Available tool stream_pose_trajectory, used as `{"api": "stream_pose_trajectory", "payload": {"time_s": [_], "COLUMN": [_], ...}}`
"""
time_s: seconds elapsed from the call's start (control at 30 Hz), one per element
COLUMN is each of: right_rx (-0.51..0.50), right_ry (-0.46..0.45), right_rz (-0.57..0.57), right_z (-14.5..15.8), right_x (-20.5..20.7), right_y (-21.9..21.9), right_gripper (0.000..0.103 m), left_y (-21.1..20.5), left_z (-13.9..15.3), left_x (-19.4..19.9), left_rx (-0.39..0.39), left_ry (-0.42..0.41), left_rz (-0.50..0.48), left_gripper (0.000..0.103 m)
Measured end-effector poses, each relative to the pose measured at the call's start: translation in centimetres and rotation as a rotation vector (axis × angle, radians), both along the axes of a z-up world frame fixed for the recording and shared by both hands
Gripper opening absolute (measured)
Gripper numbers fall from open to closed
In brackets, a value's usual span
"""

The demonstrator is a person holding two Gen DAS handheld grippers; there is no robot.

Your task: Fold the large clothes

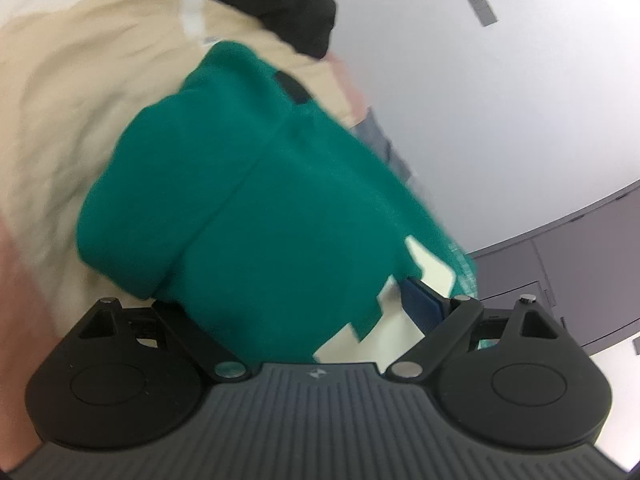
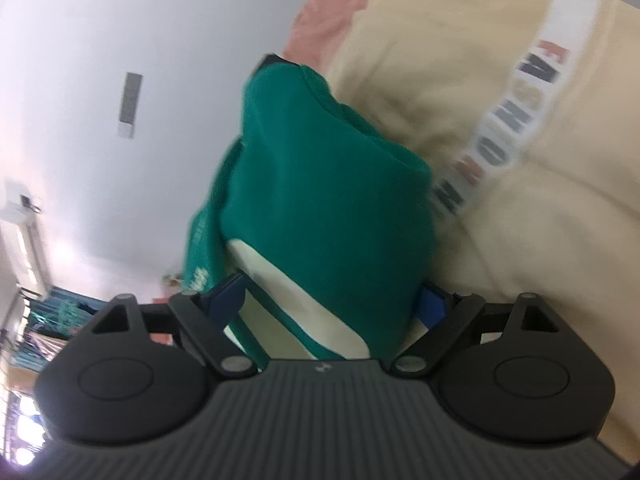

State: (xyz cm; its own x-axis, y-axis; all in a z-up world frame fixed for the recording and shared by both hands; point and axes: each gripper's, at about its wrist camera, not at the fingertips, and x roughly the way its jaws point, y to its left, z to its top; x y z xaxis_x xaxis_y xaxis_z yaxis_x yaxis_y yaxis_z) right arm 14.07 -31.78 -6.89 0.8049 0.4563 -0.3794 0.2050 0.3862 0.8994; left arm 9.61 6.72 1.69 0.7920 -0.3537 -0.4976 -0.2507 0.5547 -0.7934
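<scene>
Left gripper [image 1: 304, 304]: jaws clamped on green garment [image 1: 256, 200], bunched between them. Right gripper [image 2: 328, 300]: jaws clamped on the same garment. Beyond the jaws: cream sweatshirt [image 2: 500, 100] with lettered stripe; farther, white ceiling [image 1: 500, 100].

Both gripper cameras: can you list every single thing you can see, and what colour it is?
Green garment: one, teal green with cream patches near the grippers, bunched up and running between the fingers of both grippers.
Cream sweatshirt: one, pale cream with a white lettered band, behind the green garment.
Black cloth: one, black, top of the left view above the cream fabric.
Pink fabric: one patch, salmon pink, beside the cream sweatshirt.
Grey cabinet: one, grey, right edge of the left view.
Left gripper: black, blue pads, green garment between its fingers.
Right gripper: black, blue pads, green garment between its fingers.
</scene>
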Motion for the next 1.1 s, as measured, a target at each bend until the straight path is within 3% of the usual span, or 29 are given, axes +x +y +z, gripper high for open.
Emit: {"api": "stream_pose_trajectory", "payload": {"time_s": [0.33, 0.4, 0.5, 0.6, 0.67, 0.8, 0.9, 1.03, 1.1], "right_rx": [0.136, 0.135, 0.08, 0.056, 0.036, 0.007, -0.009, -0.006, 0.005], "right_ry": [-0.193, -0.236, -0.189, -0.071, 0.019, 0.027, 0.002, -0.009, -0.003], "right_rz": [0.006, 0.0, -0.001, -0.001, 0.012, 0.017, 0.038, 0.009, -0.02], "right_z": [1.9, 2.4, 2.7, 1.7, 0.8, 0.4, 0.7, 0.5, 0.4], "right_x": [0.7, 0.7, 0.9, 0.6, 0.6, 0.4, 0.8, 2.4, 2.9], "right_y": [-1.3, -1.4, -1.0, -0.7, -0.3, 0.4, 1.2, 2.0, 2.2], "right_gripper": [0.091, 0.09, 0.09, 0.09, 0.09, 0.091, 0.091, 0.092, 0.094], "left_y": [2.3, 2.5, 2.1, 2.2, 2.0, 1.9, 2.1, 2.4, 2.6], "left_z": [0.7, 0.4, 0.1, -0.6, -0.9, -2.3, -3.1, -3.7, -4.1], "left_x": [1.3, 1.3, 1.1, 0.9, 0.3, -0.5, -0.2, 0.6, 0.7], "left_rx": [-0.166, -0.184, -0.17, -0.168, -0.161, -0.221, -0.25, -0.266, -0.31], "left_ry": [-0.149, -0.145, -0.093, -0.011, 0.04, 0.098, 0.088, 0.016, -0.027], "left_rz": [-0.011, -0.005, -0.005, 0.0, 0.005, 0.019, 0.035, 0.076, 0.106], "left_gripper": [0.093, 0.093, 0.094, 0.096, 0.102, 0.103, 0.103, 0.103, 0.103]}}
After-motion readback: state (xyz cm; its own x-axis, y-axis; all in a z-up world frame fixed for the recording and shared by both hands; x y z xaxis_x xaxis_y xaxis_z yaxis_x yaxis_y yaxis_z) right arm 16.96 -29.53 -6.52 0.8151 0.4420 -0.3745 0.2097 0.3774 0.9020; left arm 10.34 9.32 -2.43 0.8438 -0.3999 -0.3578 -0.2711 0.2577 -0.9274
